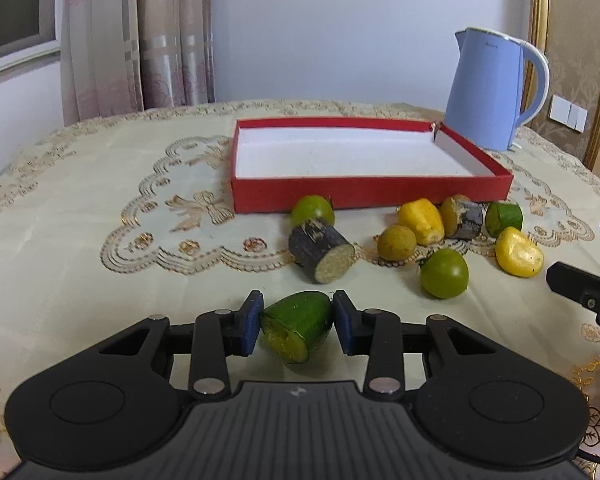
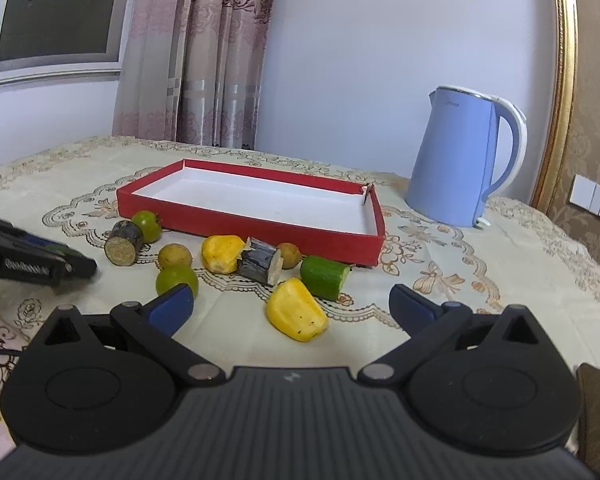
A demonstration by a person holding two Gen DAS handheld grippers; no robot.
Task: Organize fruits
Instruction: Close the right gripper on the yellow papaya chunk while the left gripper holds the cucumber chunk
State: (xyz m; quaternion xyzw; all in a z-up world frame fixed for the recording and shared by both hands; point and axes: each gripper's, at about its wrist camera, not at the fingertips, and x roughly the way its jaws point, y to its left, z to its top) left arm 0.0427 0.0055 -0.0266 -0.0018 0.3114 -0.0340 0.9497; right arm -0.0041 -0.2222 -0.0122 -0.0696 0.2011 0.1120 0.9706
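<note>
My left gripper (image 1: 296,318) is shut on a green cucumber piece (image 1: 298,326) with a yellow cut face, low over the tablecloth. A red tray (image 1: 372,194) with a white inside lies beyond it. In front of the tray lie a dark sugarcane piece (image 1: 320,250), green limes (image 1: 444,274), yellow fruit pieces (image 1: 518,252) and a small brown fruit (image 1: 396,243). My right gripper (image 2: 290,306) is open, with a yellow fruit piece (image 2: 296,311) lying on the cloth between its fingers. Another cucumber piece (image 2: 324,277) and a second sugarcane piece (image 2: 260,266) lie just beyond.
A blue electric kettle (image 1: 486,92) stands right of the tray; it also shows in the right wrist view (image 2: 456,164). The table carries an embroidered cream cloth (image 1: 100,208). Curtains and a wall are behind. The left gripper's side shows at left in the right wrist view (image 2: 32,260).
</note>
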